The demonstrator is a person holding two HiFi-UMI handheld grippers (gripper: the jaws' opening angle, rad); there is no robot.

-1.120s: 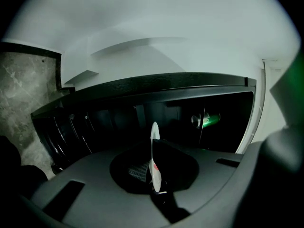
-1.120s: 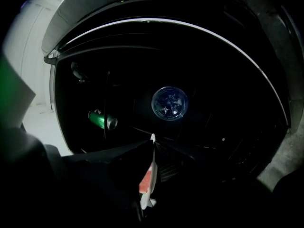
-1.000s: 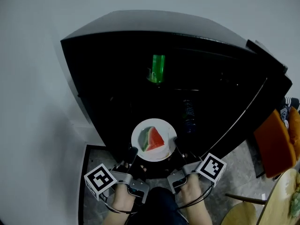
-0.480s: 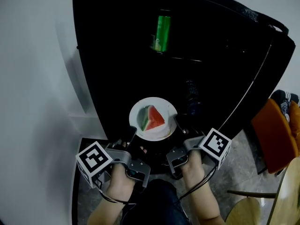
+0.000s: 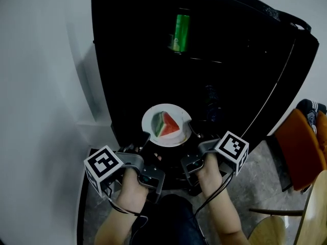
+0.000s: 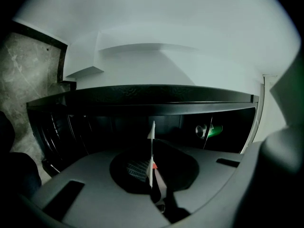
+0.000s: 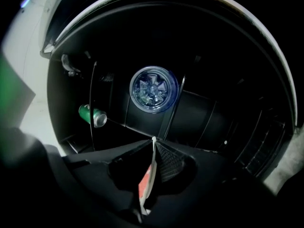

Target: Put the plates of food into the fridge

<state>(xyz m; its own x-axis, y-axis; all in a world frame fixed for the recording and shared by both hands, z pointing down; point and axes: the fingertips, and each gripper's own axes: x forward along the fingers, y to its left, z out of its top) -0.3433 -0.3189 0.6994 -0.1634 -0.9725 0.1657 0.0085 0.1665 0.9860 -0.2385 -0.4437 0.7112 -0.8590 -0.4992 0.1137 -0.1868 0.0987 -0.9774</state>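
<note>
While the fingers of the left gripper (image 5: 143, 138) and right gripper (image 5: 191, 131) clamp opposite edges of the white plate (image 5: 153, 130), it is held at lower centre of the frame, just at the mouth of the dark open fridge (image 5: 245, 65). A watermelon slice (image 5: 168, 125) lies on it. A green can (image 5: 179, 33) sits on a shelf, upper centre. The carry-in seems under way; next, the plate likely needs easing onto a free shelf, kept level.

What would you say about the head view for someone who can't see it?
The left gripper and right gripper hold a white plate with a watermelon slice before a dark, open fridge. A green can sits on a shelf inside.
</note>
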